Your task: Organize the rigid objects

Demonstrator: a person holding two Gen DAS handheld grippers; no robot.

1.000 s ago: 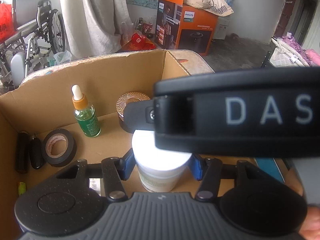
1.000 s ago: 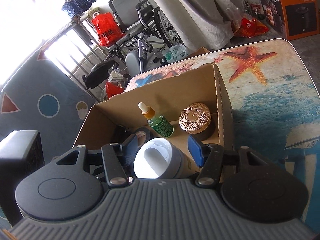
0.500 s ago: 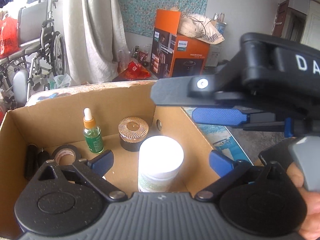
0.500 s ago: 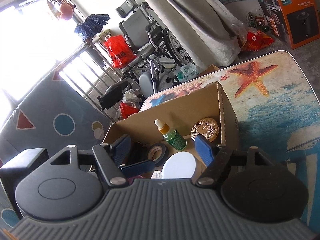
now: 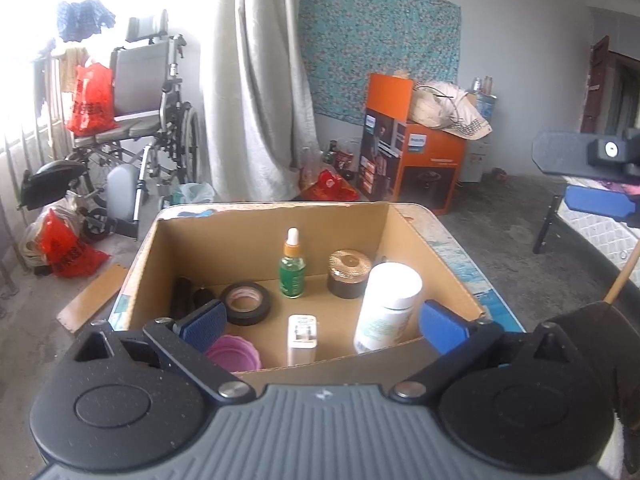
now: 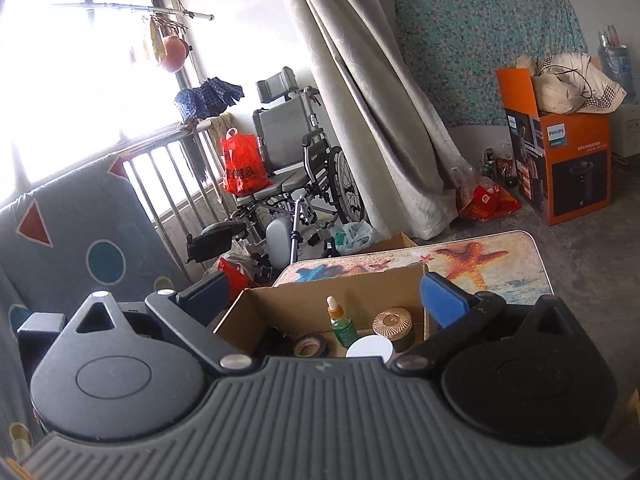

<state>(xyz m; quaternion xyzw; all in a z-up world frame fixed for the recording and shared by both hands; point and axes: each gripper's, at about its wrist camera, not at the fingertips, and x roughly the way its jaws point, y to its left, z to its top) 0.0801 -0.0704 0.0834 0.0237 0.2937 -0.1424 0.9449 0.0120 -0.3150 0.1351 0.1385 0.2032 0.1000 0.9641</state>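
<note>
In the box on the mat, the white jar now stands free, and both grippers have let go.

From the left wrist: the left gripper [image 5: 322, 326] is spread fully wide with nothing between its fingers; a second ago they were at the jar [image 5: 389, 307], and now it is pulled back and raised. The jar stands upright by the right wall of the box [image 5: 256, 236], beside the copper-lid pot [image 5: 349, 274], dropper bottle [image 5: 292, 266] and tape [image 5: 245, 303]. This placement looks finished. From the right wrist: the right gripper [image 6: 334, 300] is opening wide, empty, above the near rim. The starfish mat [image 6: 500, 268] beyond is bare, with free room.
</note>
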